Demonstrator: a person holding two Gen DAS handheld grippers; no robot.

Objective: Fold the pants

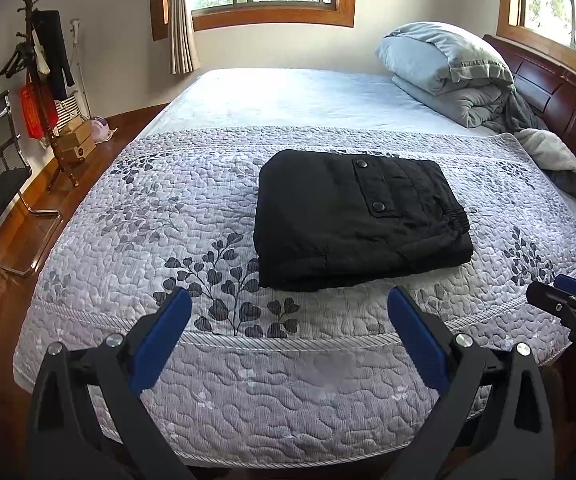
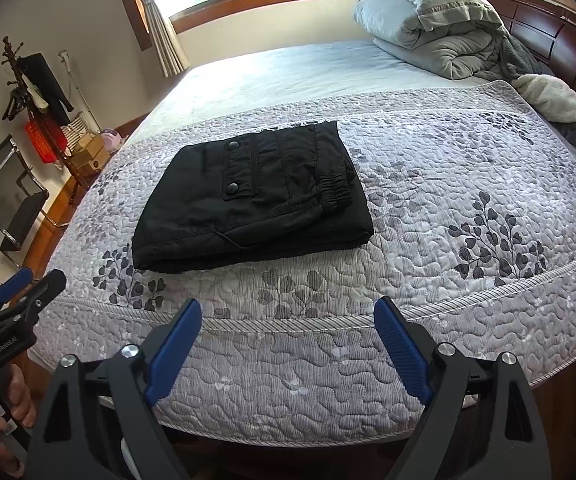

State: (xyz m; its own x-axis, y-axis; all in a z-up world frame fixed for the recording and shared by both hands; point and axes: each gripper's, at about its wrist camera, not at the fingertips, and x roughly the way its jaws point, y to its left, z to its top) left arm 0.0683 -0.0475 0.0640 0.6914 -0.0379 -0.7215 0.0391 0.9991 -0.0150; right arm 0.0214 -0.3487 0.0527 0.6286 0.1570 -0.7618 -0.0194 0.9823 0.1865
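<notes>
- The pants (image 1: 362, 216) lie folded into a squat black packet on the bed (image 1: 288, 92), on its quilt (image 1: 247, 380), ahead of both grippers and well apart from them.
- Left gripper (image 1: 290, 304): fingers (image 1: 159, 336) spread wide, nothing between them; the packet sits ahead, slightly to its right.
- Right gripper (image 2: 288, 316): fingers (image 2: 402, 348) also spread wide and empty; the packet lies ahead and to its left.
- Neither hand looks clearly nearer; both hang over the bed's near edge.
- The packet's long side runs across the bed, waistband end to the right.
- Cloth: matte, padded, several layers thick; pocket flap with two snaps on top, gathered elastic waistband (image 2: 334, 188) at the right end.
- The quilt is stitched in pebbly relief with grey leaf prints.
- The fold looks finished, judging by its tidy edges.
</notes>
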